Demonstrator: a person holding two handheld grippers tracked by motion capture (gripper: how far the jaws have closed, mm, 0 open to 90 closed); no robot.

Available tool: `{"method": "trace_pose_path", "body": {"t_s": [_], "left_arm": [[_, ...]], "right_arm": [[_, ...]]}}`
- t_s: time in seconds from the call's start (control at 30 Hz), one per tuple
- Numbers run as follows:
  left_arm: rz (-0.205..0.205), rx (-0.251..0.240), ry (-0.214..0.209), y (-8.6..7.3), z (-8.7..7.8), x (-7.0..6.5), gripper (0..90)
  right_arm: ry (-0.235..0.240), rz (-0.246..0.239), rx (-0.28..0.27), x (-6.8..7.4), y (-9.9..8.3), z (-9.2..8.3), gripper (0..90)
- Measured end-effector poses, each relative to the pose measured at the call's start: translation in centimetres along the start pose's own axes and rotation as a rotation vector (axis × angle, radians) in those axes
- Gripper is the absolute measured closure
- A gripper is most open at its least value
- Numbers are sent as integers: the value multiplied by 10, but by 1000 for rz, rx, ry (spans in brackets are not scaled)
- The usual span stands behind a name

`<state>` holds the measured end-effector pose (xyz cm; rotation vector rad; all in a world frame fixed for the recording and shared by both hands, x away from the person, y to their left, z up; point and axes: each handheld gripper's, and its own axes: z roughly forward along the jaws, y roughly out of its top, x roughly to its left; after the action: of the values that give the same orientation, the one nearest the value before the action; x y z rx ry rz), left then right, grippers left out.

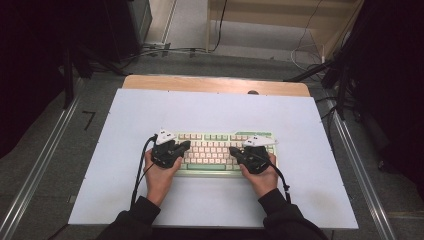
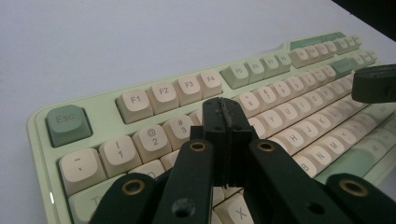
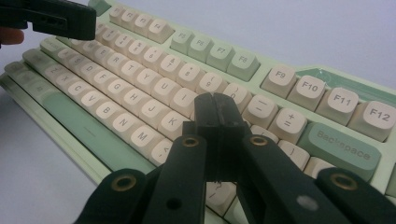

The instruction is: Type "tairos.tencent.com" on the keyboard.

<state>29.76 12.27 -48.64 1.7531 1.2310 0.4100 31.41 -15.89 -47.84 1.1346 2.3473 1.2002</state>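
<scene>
A pale green keyboard [image 1: 215, 136] with cream and green keys lies in the middle of the white mat. My left gripper [image 1: 186, 145] hovers over its left end, jaws pressed together with nothing between them; in the left gripper view its tip [image 2: 225, 108] sits above the number row of the keyboard [image 2: 70, 126]. My right gripper [image 1: 233, 150] is over the right half, also shut and empty; in the right gripper view its tip [image 3: 215, 103] hangs above the keys left of Backspace on the keyboard [image 3: 327, 79]. Each gripper's view shows the other's black jaw tip at its edge.
The white mat [image 1: 150, 105] covers a wooden table [image 1: 200, 82]. Metal rails [image 1: 45, 160] run along both sides on the grey floor. Dark stands and cables crowd the far corners.
</scene>
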Motion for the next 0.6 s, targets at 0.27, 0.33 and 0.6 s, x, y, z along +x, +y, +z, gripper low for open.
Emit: {"method": "trace_pose_path", "body": {"t_s": [0.27, 0.33, 0.6], "left_arm": [[-4, 1, 5, 0, 0, 2, 900], [-2, 4, 4, -1, 0, 2, 900], [-4, 1, 4, 0, -1, 3, 900]], "right_arm": [[10, -12, 1, 5, 1, 2, 883], [15, -14, 2, 6, 1, 3, 883], [39, -32, 8, 17, 4, 10, 883]]}}
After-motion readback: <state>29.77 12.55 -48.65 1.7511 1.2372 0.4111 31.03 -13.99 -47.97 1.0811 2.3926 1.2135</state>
